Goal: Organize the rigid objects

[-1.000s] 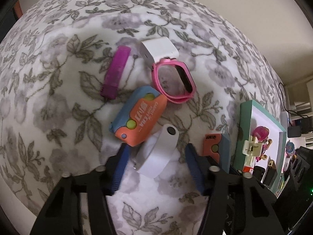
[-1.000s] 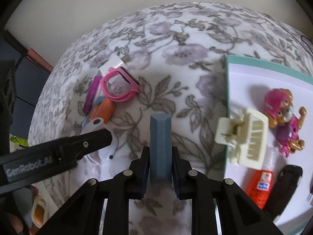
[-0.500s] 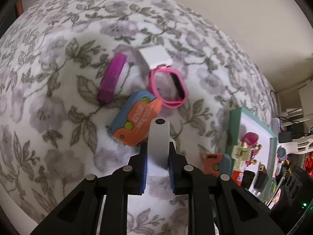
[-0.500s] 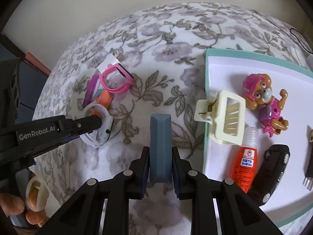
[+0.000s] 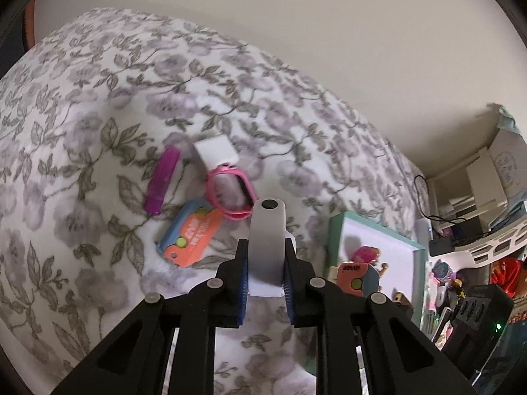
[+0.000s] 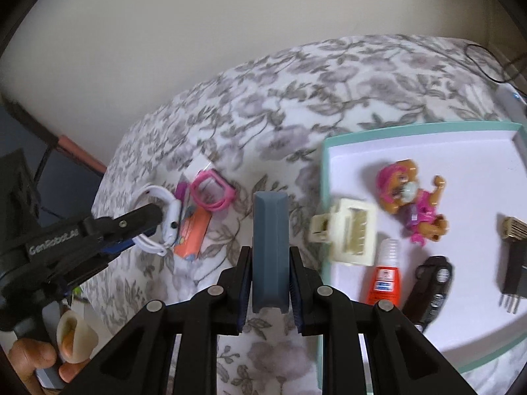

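Observation:
My left gripper [image 5: 266, 265] is shut on a white smartwatch [image 5: 266, 247] and holds it above the floral blanket; the watch also shows in the right wrist view [image 6: 164, 220]. My right gripper [image 6: 270, 276] is shut on a blue-grey and orange eraser case [image 6: 270, 247], which also shows in the left wrist view [image 5: 357, 278], near the left edge of the teal-rimmed white tray [image 6: 324, 177]. On the blanket lie a pink watch [image 5: 230, 194], a second orange and blue case [image 5: 189, 235], a purple bar [image 5: 163, 181] and a white box [image 5: 215, 153].
The tray holds a cream hair clip [image 6: 350, 232], a glue bottle [image 6: 383, 271], a pink toy dog [image 6: 411, 204], a black car key [image 6: 431, 279] and a black comb-like part [image 6: 512, 270]. Shelves with clutter [image 5: 477, 230] stand to the right.
My left gripper closed on the white smartwatch and lifted it off the blanket. My right gripper carried the case toward the tray's left edge.

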`<state>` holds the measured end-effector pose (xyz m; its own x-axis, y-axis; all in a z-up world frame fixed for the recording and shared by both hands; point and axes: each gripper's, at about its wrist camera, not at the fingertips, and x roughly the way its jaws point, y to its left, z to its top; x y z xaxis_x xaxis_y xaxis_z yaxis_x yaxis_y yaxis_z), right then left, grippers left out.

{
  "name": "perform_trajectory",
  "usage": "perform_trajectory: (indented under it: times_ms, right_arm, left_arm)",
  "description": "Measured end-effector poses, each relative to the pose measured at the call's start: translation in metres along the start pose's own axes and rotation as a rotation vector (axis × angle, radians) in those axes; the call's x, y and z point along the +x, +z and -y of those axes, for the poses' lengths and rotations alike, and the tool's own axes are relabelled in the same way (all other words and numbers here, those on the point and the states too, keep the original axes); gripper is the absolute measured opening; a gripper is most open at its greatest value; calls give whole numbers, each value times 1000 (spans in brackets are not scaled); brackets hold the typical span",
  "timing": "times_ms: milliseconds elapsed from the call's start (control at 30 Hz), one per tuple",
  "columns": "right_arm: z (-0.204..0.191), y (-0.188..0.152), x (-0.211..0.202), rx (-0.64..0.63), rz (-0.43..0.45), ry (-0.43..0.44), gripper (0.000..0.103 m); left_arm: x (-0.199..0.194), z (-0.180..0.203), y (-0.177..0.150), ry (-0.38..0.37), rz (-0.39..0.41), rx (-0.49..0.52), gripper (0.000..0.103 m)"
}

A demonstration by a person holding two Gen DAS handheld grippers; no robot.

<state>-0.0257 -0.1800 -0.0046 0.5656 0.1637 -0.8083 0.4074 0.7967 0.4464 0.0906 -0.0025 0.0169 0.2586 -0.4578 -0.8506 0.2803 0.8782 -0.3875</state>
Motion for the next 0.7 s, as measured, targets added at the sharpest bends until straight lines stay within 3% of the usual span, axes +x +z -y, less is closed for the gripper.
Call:
perform_trajectory:
  times_ms: [233, 700]
  right_arm:
    - [42, 8, -19, 87, 22, -91, 22]
    - [131, 11, -50, 270, 70, -149, 22]
  left_arm:
    - [9, 36, -10, -17, -24, 62, 19]
    - [47, 108, -48, 2, -124, 218, 19]
